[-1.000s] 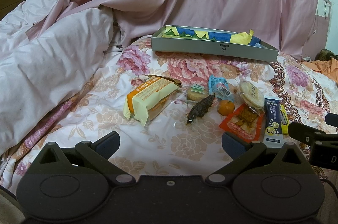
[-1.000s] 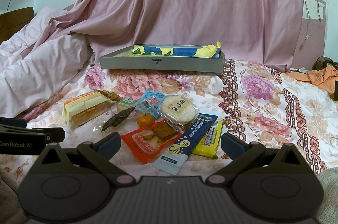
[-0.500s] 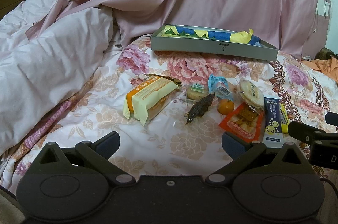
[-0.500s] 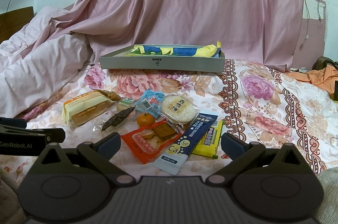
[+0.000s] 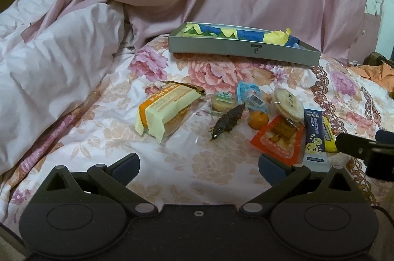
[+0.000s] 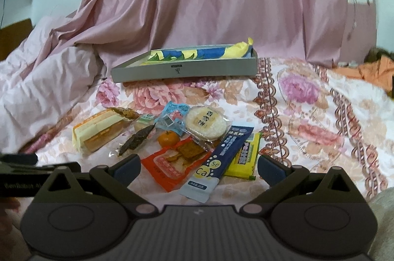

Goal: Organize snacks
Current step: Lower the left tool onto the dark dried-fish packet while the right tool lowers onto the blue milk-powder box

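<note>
On the floral bedspread [image 6: 307, 113], a blue "Ca" packet [image 6: 216, 162] (both grippers' fingers spread, empty).

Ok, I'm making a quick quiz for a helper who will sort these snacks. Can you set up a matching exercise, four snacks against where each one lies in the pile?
Things:
1. sandwich pack
2. small orange
3. yellow bar
4. round rice cracker

Places:
A. far right of the pile, partly under the blue calcium tube
B. far left of the pile, nearest the white duvet
C. lying partly over the top edge of the red packet
D. middle, between the dark dried fish pack and the red packet

Pairs: 1-B, 2-D, 3-A, 4-C
</note>
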{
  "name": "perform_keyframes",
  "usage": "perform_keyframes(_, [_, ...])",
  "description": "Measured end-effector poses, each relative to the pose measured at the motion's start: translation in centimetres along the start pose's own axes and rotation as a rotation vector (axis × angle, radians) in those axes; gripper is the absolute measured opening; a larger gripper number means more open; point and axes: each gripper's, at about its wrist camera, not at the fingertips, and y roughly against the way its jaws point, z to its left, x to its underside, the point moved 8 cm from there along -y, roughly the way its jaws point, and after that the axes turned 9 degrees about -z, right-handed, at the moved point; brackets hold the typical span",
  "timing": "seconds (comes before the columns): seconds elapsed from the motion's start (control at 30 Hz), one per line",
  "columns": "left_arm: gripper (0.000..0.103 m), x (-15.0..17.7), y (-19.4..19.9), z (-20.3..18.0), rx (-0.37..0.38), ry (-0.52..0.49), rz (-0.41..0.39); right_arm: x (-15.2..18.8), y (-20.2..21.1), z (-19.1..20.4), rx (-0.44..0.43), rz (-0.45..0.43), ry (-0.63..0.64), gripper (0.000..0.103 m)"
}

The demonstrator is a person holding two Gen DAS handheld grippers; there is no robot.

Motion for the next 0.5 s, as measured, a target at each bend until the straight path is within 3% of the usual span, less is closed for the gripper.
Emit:
perform_keyframes(0.13, [0.102, -0.2, -1.2, -0.2, 0.045, 0.013, 0.033, 0.0, -1.2, -0.2, -0.039, 0.044, -0.028, 0.103])
perform_keyframes(0.5, [0.102, -3.0, -7.0, -2.1, 0.155, -0.175, 0.037, -0.8, -5.8, -0.8, -0.106, 0.13, -0.024, 0.103])
